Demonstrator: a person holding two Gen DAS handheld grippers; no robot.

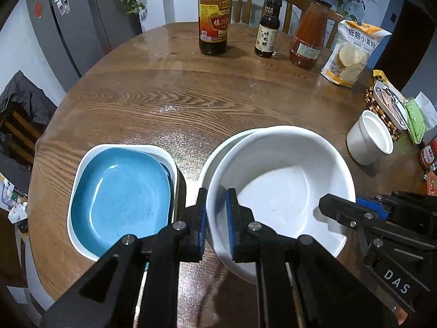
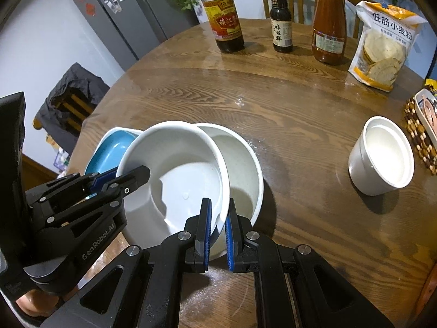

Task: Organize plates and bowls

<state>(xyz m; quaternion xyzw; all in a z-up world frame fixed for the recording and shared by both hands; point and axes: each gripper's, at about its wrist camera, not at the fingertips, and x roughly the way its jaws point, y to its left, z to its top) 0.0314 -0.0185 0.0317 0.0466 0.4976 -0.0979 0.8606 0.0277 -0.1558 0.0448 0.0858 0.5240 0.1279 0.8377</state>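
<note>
Both grippers, left (image 1: 217,205) & right (image 2: 218,213), clamp the white bowl (image 1: 281,188) rim over a second bowl (image 2: 243,164). Blue plate (image 1: 120,194) just beside; bottles (image 1: 213,27) at the round table's (image 1: 191,104) far edge, fridge (image 1: 73,13) behind.

Three bottles (image 1: 213,19), flour bag (image 1: 352,54)

Black angular linkage arms with silver screws and blue pads on left tool (image 1: 215,213) and right tool (image 2: 218,218), white lettering on the sides.

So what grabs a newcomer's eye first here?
The big white bowl near the table edge, pinched on opposite rims by the left claw and right claw, tilted over a second white bowl. Left of it sits a blue dish.
</note>
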